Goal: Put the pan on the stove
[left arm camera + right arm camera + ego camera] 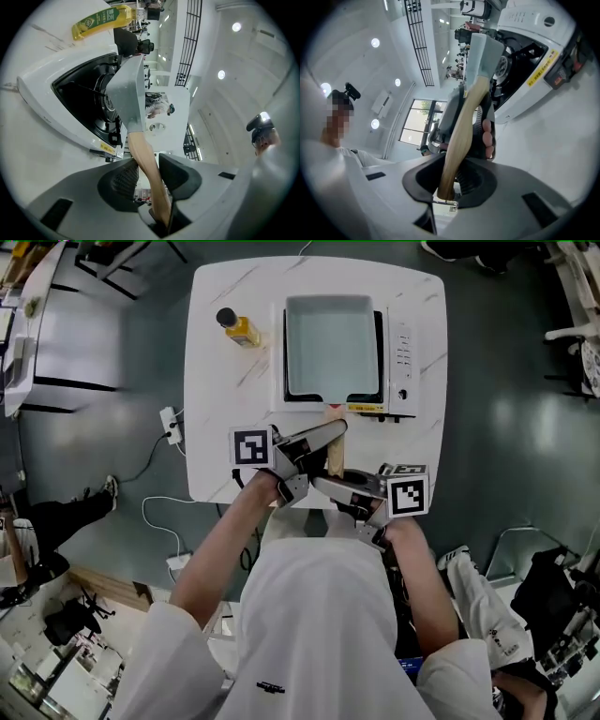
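Observation:
A square grey pan [330, 345] with a wooden handle [336, 461] sits over the white stove [403, 352] at the table's far middle. My left gripper [339, 430] comes in from the left and is shut on the handle, closer to the pan. My right gripper [324, 486] comes in from the right and is shut on the handle's near end. In the left gripper view the handle [149, 164] runs between the pads up to the pan [129, 89], above the black burner [93, 103]. In the right gripper view the handle [459, 126] passes through the jaws toward the pan [485, 56].
A yellow oil bottle [239, 327] with a black cap stands on the white marble table [225, 427], left of the stove. A power strip [170, 424] and cables lie on the floor to the left. The table's near edge is right under my grippers.

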A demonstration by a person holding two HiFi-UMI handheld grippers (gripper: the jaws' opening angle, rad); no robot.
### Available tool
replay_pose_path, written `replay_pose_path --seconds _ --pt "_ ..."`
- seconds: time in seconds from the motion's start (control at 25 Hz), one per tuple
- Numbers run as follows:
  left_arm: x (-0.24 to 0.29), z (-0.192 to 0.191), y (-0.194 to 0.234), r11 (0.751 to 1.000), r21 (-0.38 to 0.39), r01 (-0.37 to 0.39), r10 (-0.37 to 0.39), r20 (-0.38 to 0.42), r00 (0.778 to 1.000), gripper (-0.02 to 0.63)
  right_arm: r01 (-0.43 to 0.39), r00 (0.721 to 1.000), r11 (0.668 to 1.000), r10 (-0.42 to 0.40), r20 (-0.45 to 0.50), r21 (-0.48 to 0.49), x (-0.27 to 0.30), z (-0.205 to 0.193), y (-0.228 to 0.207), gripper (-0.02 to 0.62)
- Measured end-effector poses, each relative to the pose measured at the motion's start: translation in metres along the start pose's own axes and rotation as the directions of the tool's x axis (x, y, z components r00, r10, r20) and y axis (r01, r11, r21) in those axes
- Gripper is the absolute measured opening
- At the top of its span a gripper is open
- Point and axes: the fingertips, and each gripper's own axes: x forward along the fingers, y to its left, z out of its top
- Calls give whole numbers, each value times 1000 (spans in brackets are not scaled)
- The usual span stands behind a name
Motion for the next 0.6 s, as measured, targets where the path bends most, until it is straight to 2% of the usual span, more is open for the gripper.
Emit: replay_pose_path --seconds 0.32,0.48,0.6 --pt "14 9 37 999 -35 -14 14 6 1000 137 -15 998 997 10 60 79 -3 15 -35 58" --pt "16 11 37 1000 -29 -5 5 6 1000 135 -11 997 996 3 78 93 -3 14 -43 54" --pt "16 8 43 998 -55 -13 13 0 1000 135 22 997 996 -29 74 92 -4 11 -51 52"
